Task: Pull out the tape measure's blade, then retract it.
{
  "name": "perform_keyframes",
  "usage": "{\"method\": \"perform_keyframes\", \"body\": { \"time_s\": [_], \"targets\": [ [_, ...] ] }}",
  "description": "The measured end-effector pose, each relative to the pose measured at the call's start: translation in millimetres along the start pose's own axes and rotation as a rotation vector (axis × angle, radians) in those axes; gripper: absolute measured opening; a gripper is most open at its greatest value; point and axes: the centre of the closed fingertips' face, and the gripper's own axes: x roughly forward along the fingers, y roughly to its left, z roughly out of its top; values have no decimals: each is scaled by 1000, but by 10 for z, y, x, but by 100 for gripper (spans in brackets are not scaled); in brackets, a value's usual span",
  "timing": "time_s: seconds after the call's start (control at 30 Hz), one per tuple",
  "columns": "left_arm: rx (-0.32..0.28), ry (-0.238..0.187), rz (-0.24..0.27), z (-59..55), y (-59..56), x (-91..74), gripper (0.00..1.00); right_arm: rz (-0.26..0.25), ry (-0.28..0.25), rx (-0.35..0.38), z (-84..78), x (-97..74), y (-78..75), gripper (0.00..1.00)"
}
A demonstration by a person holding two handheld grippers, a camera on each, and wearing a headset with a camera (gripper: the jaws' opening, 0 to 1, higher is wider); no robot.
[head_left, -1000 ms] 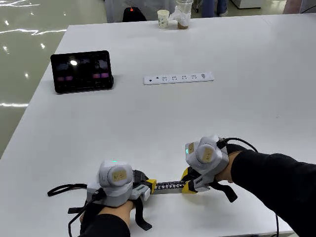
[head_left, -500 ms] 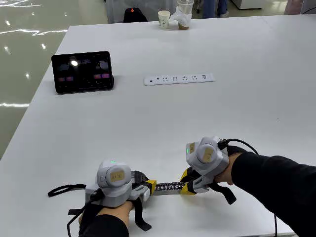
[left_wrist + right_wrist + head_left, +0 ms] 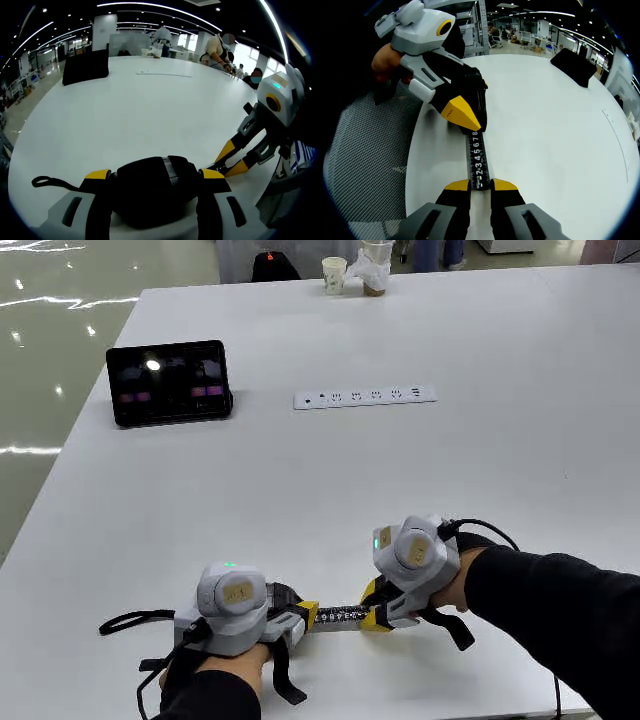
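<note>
Tape measure [image 3: 152, 187] is resting on the white table [image 3: 400, 470], which is stretching far ahead of both sets of jaws. A black tablet [image 3: 168, 383] is standing propped well ahead of the jaws of the left gripper [image 3: 156, 175]. A white power strip [image 3: 365, 397] is lying flat well ahead of the jaws of the right gripper [image 3: 480, 186], apart from the tablet.

The left gripper is holding the tape measure's black body. Its yellow-tipped jaws are standing fairly wide, one pressing on each side of the body. The right gripper is pinching the blade [image 3: 477, 160], with its jaws standing narrow and closing on the blade's end. A short length of blade is lying drawn out, showing printed numbers. It is running straight from between the right jaws to the body between the left jaws.

A black strap [image 3: 50, 182] is trailing on the table just outside the left jaws. A paper cup [image 3: 334, 275] is standing at the far table edge, well ahead of both sets of jaws.
</note>
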Motion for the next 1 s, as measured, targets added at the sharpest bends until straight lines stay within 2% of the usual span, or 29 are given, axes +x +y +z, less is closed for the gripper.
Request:
{"method": "perform_keyframes", "body": {
  "time_s": [1.0],
  "targets": [
    [-2, -3, -7, -3, -4, -12, 64, -1, -32, 16, 107, 76, 0, 12]
  ]
}}
